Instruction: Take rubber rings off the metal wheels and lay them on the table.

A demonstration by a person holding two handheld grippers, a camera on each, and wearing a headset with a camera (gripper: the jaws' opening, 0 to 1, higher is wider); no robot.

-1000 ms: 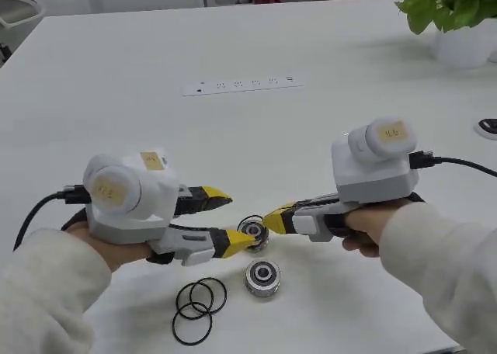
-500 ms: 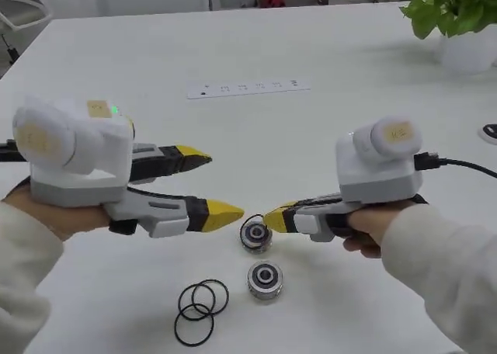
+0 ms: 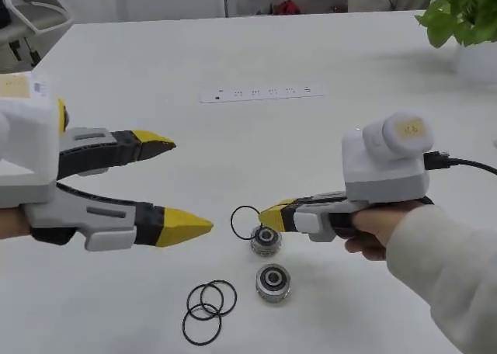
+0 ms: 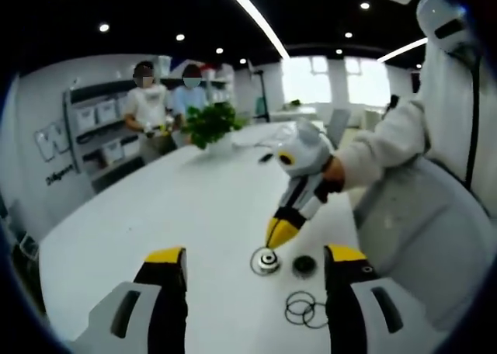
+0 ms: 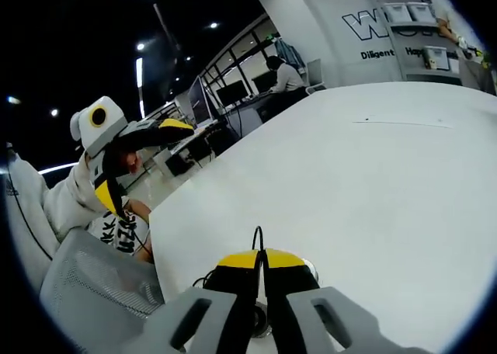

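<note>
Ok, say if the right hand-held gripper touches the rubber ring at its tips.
Touching. In the right gripper view the right hand-held gripper pinches the rubber ring between shut jaws.

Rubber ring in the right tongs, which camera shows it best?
The head view: the rubber ring hangs as a full open loop from the shut right tongs, near a metal wheel. The right gripper view catches it edge-on, a thin sliver over the tips. In the left gripper view it is too small to tell.

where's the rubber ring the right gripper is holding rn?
Head view, centre: the rubber ring is pinched at the shut tips of the right gripper, sticking out leftward just beyond the farther metal wheel, across from the open left gripper.
</note>
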